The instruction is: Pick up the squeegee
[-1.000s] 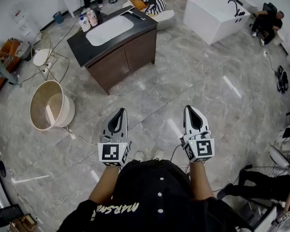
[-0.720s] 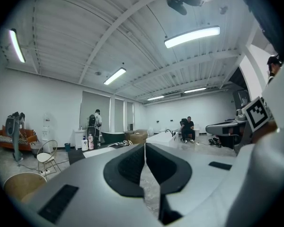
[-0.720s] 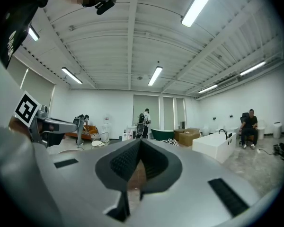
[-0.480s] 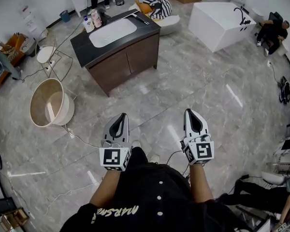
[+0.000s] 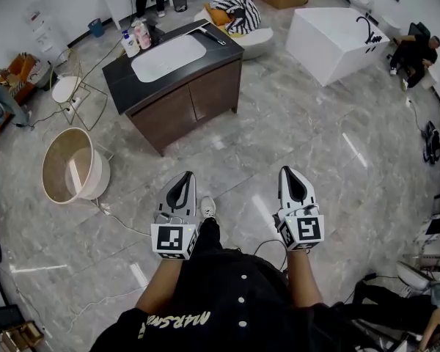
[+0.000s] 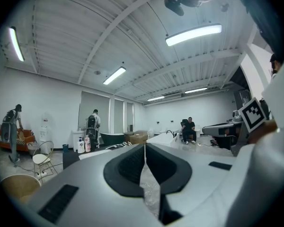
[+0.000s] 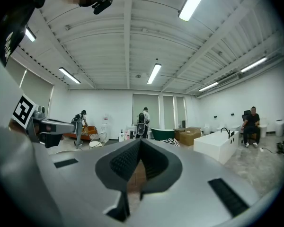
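A dark, thin, long-handled tool [image 5: 210,34], which looks like the squeegee, lies on the right end of the dark vanity top [image 5: 125,75], beside the white sink basin [image 5: 167,53]. Both grippers are held level over the marble floor, well short of the vanity. My left gripper [image 5: 184,176] is shut and empty; in the left gripper view its jaws [image 6: 144,146] meet at the tips. My right gripper [image 5: 290,173] is shut with nothing in it, its jaws [image 7: 140,142] closed toward the vanity.
Bottles [image 5: 134,37] stand at the counter's left end. A round beige tub [image 5: 72,166] and a wire chair [image 5: 67,88] sit left of the vanity, with a cable [image 5: 121,222] across the floor. A white bathtub [image 5: 336,34] and a seated person [image 5: 411,50] are at the right.
The person has stepped forward, carrying both grippers toward the vanity. A shoe now shows between the grippers. Both stay shut.
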Tool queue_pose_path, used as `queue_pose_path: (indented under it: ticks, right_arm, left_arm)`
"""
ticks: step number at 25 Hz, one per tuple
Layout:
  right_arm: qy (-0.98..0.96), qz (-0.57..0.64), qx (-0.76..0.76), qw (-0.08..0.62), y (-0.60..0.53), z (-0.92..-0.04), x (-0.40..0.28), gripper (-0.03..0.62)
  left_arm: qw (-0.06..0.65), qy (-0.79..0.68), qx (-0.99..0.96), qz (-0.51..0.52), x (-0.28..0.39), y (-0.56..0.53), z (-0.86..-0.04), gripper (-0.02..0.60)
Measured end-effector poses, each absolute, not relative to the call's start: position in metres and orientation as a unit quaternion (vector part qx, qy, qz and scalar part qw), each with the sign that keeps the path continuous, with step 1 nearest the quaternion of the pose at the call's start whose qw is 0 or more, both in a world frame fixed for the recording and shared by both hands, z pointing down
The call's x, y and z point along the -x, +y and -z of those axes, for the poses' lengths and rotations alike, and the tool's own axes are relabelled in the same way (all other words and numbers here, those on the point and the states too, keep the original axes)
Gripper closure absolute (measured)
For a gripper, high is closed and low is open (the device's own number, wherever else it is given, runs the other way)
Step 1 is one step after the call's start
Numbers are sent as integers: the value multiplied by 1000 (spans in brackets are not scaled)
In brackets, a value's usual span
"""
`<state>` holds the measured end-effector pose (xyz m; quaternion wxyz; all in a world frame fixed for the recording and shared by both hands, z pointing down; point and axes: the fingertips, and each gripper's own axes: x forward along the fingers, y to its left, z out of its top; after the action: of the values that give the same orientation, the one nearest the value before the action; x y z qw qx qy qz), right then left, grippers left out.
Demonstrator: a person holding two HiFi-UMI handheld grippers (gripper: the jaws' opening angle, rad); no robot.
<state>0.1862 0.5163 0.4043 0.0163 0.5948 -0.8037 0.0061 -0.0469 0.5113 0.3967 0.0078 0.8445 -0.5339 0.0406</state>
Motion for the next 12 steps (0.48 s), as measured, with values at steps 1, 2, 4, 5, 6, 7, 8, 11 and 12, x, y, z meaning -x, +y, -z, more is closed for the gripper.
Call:
queue_pose_path:
  ticks: [1,2,4,5,6,7,8,11,12]
  right_arm:
    - [-803,-5,-595,16,505,-403,-185,599]
    - [-803,-6,-596,15,494,-402,-184,599]
    - [-802,-6,-597,14,470,-400,-180,599]
    - [-802,-5,-597,13,457,-398,-178,599]
    - [-803,-3,-596,13,445,-397,-176,599]
    - [-803,-1,-596,13,432,-395,-174,599]
    - [-803,0,-596,12,420,-393,-172,599]
    - [-801,3,-599,10,386,-386,-166,599]
    - [-800,4,-600,10,376,-385,-163,599]
  left_arm:
    - [6,-532,-846,-41,46,501,-396,563]
    - [5,-532,-846,-41,47,489,-395,563]
    - [5,-533,-845,-41,51,464,-394,563]
    - [5,-534,-844,-40,53,451,-392,563]
    - [5,-536,-844,-39,56,438,-391,563]
    - [5,-537,-843,-38,59,425,-390,563]
    - [5,-538,-842,-37,63,412,-389,563]
    - [6,-540,-841,-34,73,377,-385,563]
    - [6,-539,-842,-34,76,366,-384,563]
